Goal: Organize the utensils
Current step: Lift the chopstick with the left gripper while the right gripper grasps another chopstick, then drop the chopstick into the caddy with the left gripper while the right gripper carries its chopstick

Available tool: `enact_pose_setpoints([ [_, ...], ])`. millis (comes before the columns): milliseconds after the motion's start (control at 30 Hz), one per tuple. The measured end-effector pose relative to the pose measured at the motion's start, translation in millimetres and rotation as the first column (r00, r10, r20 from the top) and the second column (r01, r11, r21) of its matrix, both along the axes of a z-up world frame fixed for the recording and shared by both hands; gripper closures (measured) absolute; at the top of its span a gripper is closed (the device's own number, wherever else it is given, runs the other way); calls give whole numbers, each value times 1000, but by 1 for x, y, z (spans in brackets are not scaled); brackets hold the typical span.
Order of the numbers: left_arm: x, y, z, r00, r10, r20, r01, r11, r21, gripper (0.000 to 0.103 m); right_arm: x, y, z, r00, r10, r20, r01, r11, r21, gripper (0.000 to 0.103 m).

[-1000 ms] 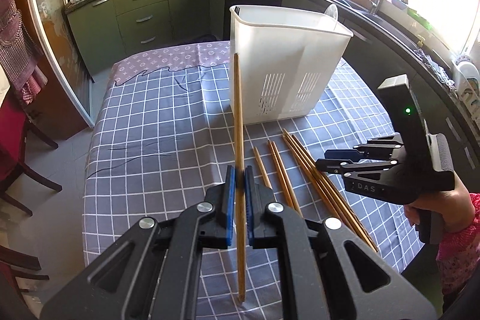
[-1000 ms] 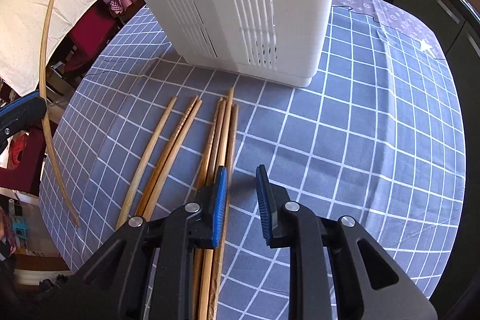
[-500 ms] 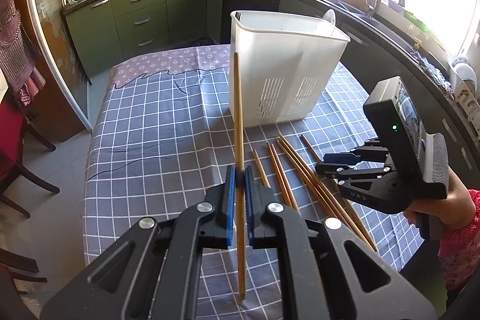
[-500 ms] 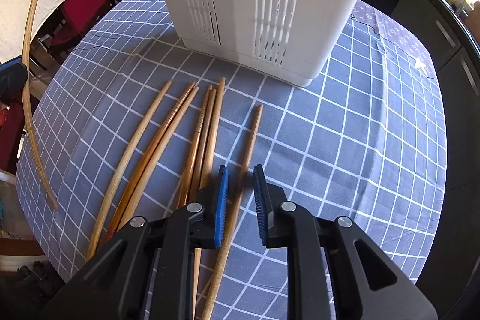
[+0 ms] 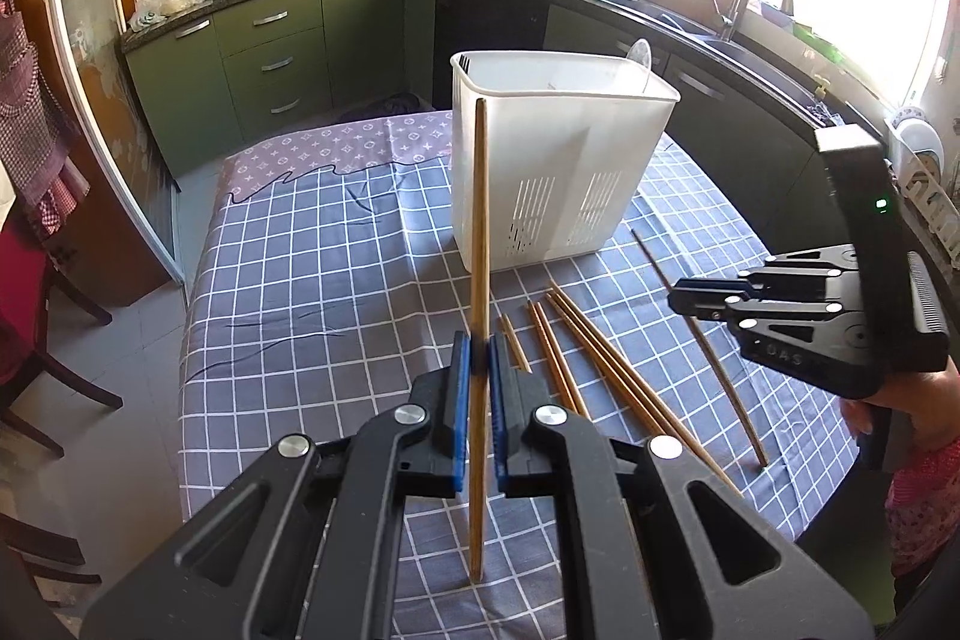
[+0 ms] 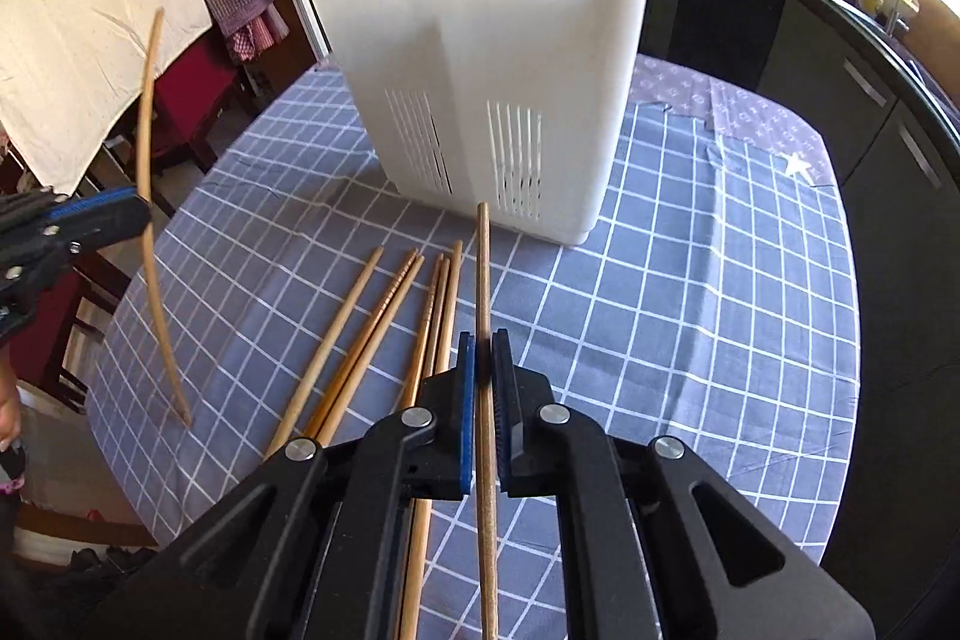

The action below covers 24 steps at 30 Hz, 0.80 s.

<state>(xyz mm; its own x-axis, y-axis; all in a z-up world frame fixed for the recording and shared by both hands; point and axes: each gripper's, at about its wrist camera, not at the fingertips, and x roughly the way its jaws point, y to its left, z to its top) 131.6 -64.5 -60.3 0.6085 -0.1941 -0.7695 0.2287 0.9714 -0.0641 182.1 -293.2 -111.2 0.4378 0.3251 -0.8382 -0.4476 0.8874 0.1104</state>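
Note:
A white slotted utensil holder (image 5: 558, 160) stands on the checked tablecloth; it also shows in the right wrist view (image 6: 480, 82). My left gripper (image 5: 478, 346) is shut on a wooden chopstick (image 5: 479, 220) that points up toward the holder. My right gripper (image 6: 483, 346) is shut on another chopstick (image 6: 483, 280), lifted above the cloth, its tip near the holder's base. Several loose chopsticks (image 6: 384, 316) lie on the cloth left of it; they also show in the left wrist view (image 5: 576, 346). The left gripper (image 6: 78, 220) with its chopstick shows at the left edge.
The checked tablecloth (image 5: 312, 268) covers the table, whose edges fall away left and right. Red chairs (image 5: 24, 316) stand on the left. Green kitchen cabinets (image 5: 270, 52) and a sink counter (image 5: 720, 34) run behind and to the right.
My right gripper has closed on one chopstick from the pile and lifted it off the cloth. My left gripper still holds its chopstick and has tilted up a little.

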Motion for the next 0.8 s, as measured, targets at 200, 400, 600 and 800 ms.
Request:
enact_pose_setpoints([
  [200, -6, 0, 7, 1000, -9, 19, 9, 1000, -7, 97, -31, -18, 45, 994, -10, 110, 4, 998, 61, 97],
  [400, -12, 2, 17, 999, -17, 42, 17, 1000, -9, 97, -51, -32, 69, 987, -17, 160, 0, 995, 102, 97],
  [600, -14, 2, 26, 998, -22, 65, 23, 1000, -8, 97, -58, -32, 79, 984, -11, 179, -8, 994, 106, 97],
  [800, -14, 1, 31, 997, -24, 74, 24, 1000, -12, 97, -56, -30, 78, 983, -6, 184, -14, 994, 110, 97],
])
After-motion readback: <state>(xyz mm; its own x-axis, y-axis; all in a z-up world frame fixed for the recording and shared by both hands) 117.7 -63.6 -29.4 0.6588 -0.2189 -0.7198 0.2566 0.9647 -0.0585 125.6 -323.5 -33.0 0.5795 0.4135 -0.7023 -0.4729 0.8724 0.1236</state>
